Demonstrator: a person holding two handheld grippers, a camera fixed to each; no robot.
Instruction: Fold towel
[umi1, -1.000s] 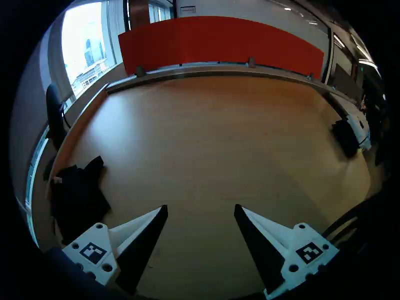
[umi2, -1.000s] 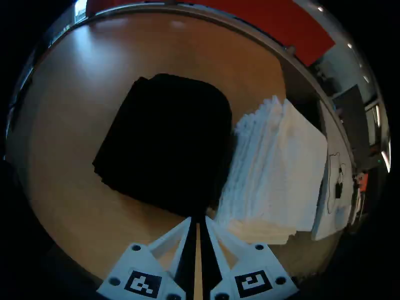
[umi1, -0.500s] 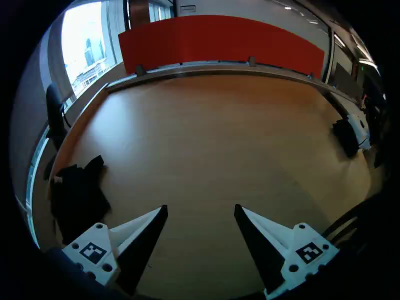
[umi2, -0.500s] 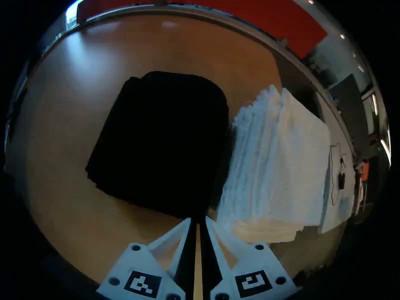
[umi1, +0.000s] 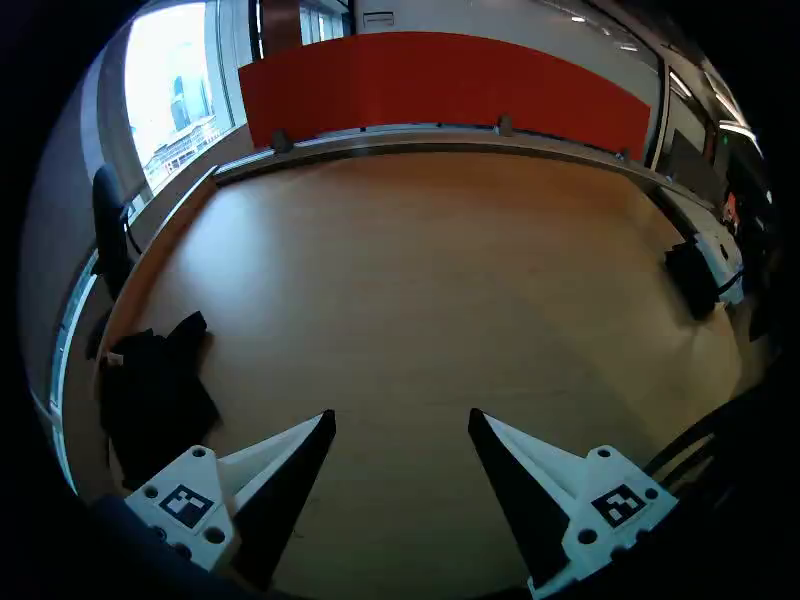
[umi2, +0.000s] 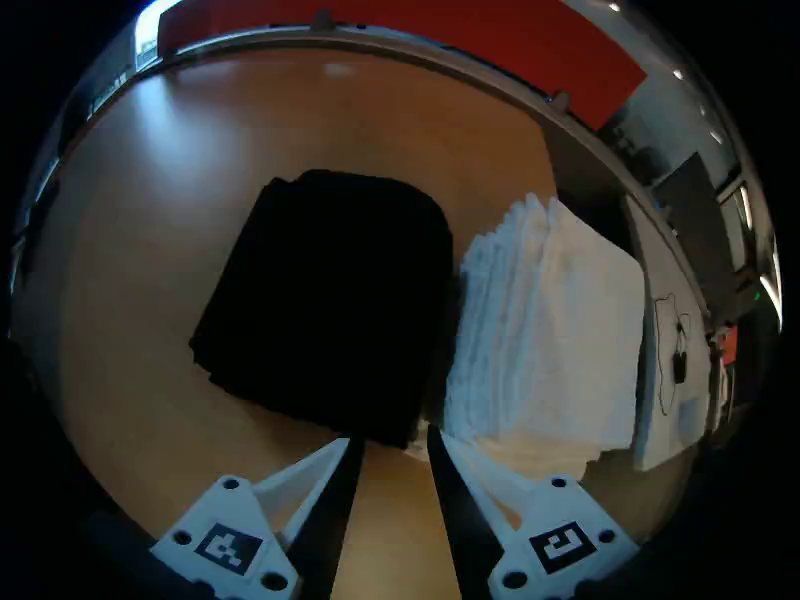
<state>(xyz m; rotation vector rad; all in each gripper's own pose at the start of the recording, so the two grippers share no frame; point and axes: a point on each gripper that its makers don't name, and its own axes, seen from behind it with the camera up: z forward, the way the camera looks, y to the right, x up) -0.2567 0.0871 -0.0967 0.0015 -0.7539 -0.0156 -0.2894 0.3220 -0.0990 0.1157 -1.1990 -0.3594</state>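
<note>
Hovering over the desk (umi1: 430, 280), left tool (umi1: 400, 415): fingers spread wide, nothing between them, bare wood underneath. At the desk's left edge, just beyond the left finger, lies a crumpled dark cloth (umi1: 155, 385) (loose heap, not folded). A dark chair (umi1: 108, 225) stands past that edge, below a bright window (umi1: 170, 90). A red partition (umi1: 440, 85) runs along the far edge.

Right tool (umi2: 393, 437): fingers parted by a narrow gap, gripping nothing. The tips sit at the near edge of the black towel stack (umi2: 330, 300), which is folded flat on the desk (umi2: 150, 200); whether they touch it I cannot tell. The white towel stack (umi2: 555, 340) stands just beside the black one on its right, taller, layered edges facing it.
</note>
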